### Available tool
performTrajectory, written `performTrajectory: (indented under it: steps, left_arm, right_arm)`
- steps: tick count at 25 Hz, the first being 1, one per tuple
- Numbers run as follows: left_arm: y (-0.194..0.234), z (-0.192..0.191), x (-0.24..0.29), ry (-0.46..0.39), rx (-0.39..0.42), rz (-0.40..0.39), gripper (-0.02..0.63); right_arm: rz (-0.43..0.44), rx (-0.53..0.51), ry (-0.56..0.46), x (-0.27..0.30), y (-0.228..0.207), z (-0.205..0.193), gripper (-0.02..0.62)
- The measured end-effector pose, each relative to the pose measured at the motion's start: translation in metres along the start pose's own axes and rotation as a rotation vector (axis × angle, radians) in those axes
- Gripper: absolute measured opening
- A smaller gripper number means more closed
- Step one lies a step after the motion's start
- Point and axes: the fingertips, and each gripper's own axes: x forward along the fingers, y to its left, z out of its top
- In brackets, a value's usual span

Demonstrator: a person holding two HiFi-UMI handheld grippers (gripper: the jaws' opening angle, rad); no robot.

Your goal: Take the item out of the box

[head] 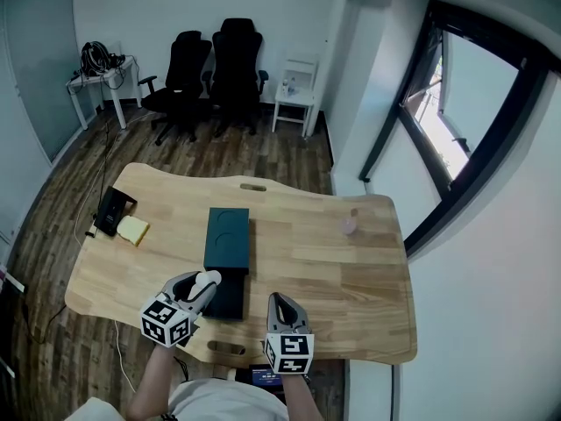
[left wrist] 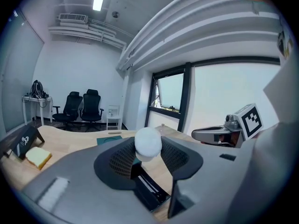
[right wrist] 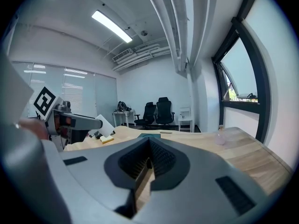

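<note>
My left gripper [head: 202,287] is shut on a small white rounded item [head: 209,279], which is held above the near end of the open dark box [head: 230,299]. In the left gripper view the white item [left wrist: 148,143] is pinched between the ribbed pads, with the open box [left wrist: 150,191] below it. The teal lid [head: 227,238], marked with two circles, lies flat just beyond the box. My right gripper [head: 280,300] hovers to the right of the box. Its jaws are shut with nothing between them [right wrist: 149,160].
A yellow sponge [head: 133,230] and a black device [head: 112,210] lie at the table's left end. A small pink bottle [head: 350,224] stands at the right. Bare wood stretches right of the box to the table's edge [head: 386,358]. Two black chairs [head: 215,73] stand beyond the table.
</note>
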Motion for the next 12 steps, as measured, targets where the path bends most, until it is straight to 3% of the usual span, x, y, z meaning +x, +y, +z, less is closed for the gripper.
performTrajectory:
  steps: [12]
  left_arm:
    - [0.001,-0.008,-0.004,0.016,-0.015,-0.009,0.170]
  right_arm:
    - [0.040,-0.031,0.017,0.001,0.014,-0.002,0.005]
